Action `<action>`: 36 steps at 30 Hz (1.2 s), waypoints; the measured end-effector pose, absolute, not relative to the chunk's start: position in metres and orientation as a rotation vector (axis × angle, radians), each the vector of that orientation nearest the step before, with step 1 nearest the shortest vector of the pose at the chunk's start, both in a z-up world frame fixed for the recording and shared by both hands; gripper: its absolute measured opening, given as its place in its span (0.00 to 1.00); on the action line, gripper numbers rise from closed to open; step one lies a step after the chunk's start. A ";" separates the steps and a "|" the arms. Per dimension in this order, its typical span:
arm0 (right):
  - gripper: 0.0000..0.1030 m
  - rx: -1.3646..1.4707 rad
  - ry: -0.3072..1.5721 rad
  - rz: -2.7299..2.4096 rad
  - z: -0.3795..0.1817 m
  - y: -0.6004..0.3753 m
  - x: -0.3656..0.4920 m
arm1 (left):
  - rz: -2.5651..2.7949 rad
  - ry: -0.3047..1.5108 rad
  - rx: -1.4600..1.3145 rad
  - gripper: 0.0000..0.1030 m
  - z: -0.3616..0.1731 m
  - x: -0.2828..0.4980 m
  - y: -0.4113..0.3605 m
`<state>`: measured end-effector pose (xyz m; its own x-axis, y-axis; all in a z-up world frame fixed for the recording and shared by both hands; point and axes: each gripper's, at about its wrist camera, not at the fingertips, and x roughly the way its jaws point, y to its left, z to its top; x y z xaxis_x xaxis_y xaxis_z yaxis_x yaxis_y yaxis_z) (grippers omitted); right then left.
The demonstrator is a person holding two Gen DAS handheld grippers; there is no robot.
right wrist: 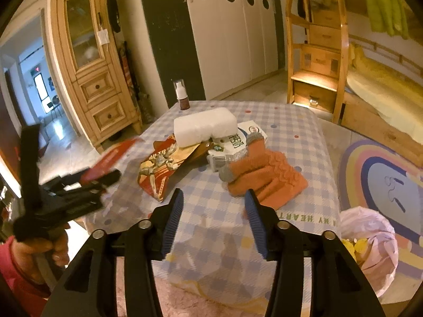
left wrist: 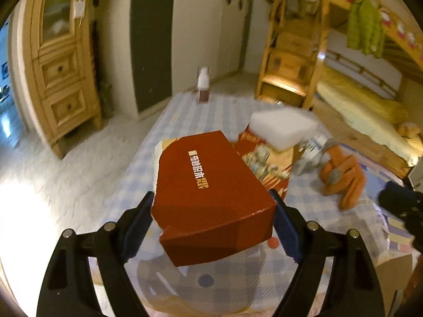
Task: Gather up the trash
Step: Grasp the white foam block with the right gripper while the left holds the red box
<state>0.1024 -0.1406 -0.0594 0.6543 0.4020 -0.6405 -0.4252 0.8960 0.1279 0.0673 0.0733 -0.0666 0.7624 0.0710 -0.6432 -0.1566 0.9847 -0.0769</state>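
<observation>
My left gripper [left wrist: 212,200] is shut on a red cardboard box [left wrist: 211,192] and holds it above the checked tablecloth [left wrist: 137,174]. In the right wrist view the left gripper [right wrist: 105,182] and the red box [right wrist: 113,158] show blurred at the table's left edge. My right gripper [right wrist: 212,200] is open and empty over the near part of the table. Ahead of it lie a red snack wrapper [right wrist: 158,169], a white foam block [right wrist: 205,125], a white milk carton [right wrist: 232,145] and orange socks [right wrist: 264,179].
A pink-lined trash bin [right wrist: 370,248] stands on the floor right of the table. A small spray bottle [right wrist: 182,95] stands at the table's far edge. A wooden cabinet [right wrist: 92,66] is at the left, a bunk bed [right wrist: 370,92] at the right.
</observation>
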 end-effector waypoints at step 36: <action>0.15 -0.136 0.687 0.343 -0.055 -0.037 0.176 | 0.077 0.621 -0.127 0.79 -0.062 0.098 0.128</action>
